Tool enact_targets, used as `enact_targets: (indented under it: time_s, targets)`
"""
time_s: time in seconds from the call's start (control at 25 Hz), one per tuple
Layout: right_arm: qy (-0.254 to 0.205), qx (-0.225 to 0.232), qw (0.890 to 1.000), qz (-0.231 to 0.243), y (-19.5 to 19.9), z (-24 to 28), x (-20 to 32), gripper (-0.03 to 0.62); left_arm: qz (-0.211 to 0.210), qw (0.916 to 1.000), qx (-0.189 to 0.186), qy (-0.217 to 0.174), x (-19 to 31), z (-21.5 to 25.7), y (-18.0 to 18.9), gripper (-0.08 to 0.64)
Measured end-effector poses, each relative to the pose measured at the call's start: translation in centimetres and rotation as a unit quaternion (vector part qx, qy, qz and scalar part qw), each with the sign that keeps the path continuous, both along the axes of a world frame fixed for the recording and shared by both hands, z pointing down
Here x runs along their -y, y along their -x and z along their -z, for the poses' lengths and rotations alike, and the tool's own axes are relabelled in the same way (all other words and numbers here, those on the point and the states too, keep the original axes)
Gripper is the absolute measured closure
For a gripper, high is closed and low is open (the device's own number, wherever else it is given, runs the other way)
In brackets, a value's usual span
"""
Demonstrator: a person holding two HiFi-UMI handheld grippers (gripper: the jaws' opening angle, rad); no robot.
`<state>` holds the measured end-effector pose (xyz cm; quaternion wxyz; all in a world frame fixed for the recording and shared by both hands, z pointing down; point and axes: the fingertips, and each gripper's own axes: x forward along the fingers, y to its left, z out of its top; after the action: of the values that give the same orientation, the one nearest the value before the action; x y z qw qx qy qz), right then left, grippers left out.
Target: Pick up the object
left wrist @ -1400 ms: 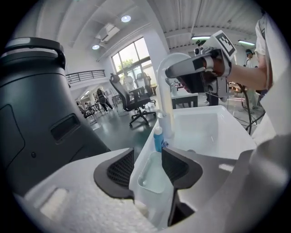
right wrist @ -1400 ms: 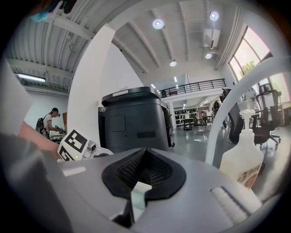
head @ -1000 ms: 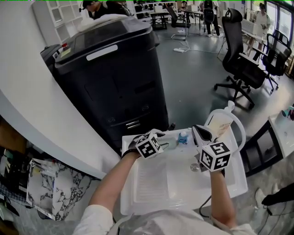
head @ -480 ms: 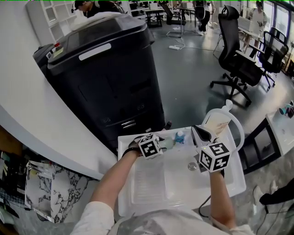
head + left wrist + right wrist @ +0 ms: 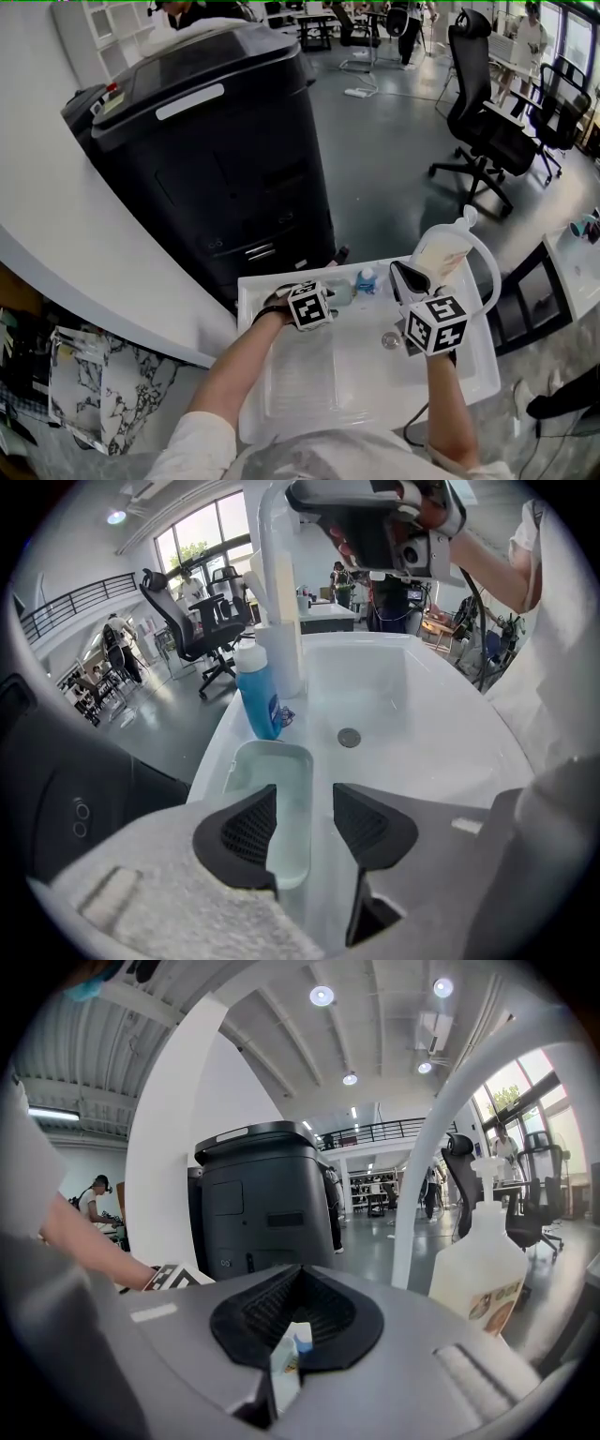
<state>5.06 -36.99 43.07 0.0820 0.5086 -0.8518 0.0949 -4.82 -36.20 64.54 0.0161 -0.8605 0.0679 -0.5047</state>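
A tall black machine (image 5: pixel 225 150) is standing behind the white sink (image 5: pixel 422 714), filling the upper left of the head view. The sink's basin is lying open toward the camera, its round drain (image 5: pixel 349 737) sitting in the floor of the bowl.

A white arched faucet (image 5: pixel 278 592) is rising from the sink's back ledge. Under the arch a whitish jug (image 5: pixel 478 1260) with a pump top is standing upright; its wall is opaque, so what it is holding cannot be told. At the faucet's foot a small blue bottle (image 5: pixel 257 691) is standing upright on the ledge. Whether the blue is liquid or plastic is not clear.

Just beside the bottle, a translucent rectangular tub (image 5: pixel 272 780) is lying on the ledge, only its pale inside showing. The left gripper (image 5: pixel 305 808) is hovering at the tub's near end with its jaws spread apart. One pad is sitting over the tub's inside and the other over the basin side, so the tub's near wall is lying between them, ungripped.

The right gripper (image 5: pixel 298 1307) is hanging above the basin near the jug. Its jaws are pressing together on a small white item with a blue patch (image 5: pixel 288 1358).
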Motion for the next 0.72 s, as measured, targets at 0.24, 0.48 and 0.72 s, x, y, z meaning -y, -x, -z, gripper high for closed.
enact_targets:
  time_s: [0.24, 0.48, 0.72]
  targets:
    - [0.004, -0.001, 1.0, -0.001, -0.3, -0.5, 0.2, 0.589, -0.002, 0.9999, 0.012, 0.009, -0.2, -1.3, 0.1, 0.366]
    - [0.008, -0.002, 1.0, 0.001, -0.1, -0.7, 0.3, 0.589, -0.004, 0.9996, 0.024, 0.011, -0.3, -2.0, 0.2, 0.397]
    - [0.01, -0.002, 1.0, 0.0, -0.4, -1.0, 0.4, 0.589, -0.007, 0.9995, 0.026, 0.012, -0.3, -2.3, 0.0, 0.446]
